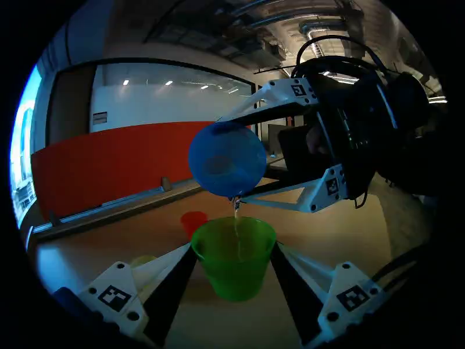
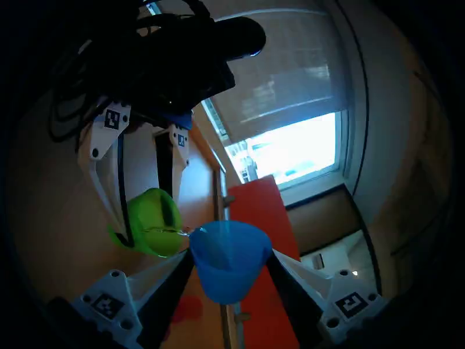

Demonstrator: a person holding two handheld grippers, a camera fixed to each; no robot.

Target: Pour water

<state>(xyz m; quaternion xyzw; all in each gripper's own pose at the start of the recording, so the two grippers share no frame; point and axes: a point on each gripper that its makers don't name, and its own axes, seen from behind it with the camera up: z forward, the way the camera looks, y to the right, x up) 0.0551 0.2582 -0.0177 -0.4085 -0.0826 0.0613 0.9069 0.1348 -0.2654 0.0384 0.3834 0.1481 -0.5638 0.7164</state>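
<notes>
Above green cup (image 1: 234, 264): blue cup (image 1: 226, 160) tipped, water (image 1: 235, 212) trickling in | left gripper (image 1: 234, 250) clamps green cup | right gripper (image 2: 229, 256) clamps blue cup

I hold the lower cup (image 1: 235, 267) upright between my left tongs (image 1: 233, 249), one finger against each side, over the table (image 1: 331, 232). Directly above it my right tongs (image 1: 229, 161) clamp the upper cup (image 1: 224, 157), which is tipped on its side, its lip just above the lower cup's rim and apart from it. A water stream (image 1: 236, 212) falls from that lip into the lower cup. Behind the lower cup, slightly left, a third cup (image 1: 193, 222) stands on the table. Farther left, beside my left finger, sits a small object (image 1: 142, 260), kind unclear.
</notes>
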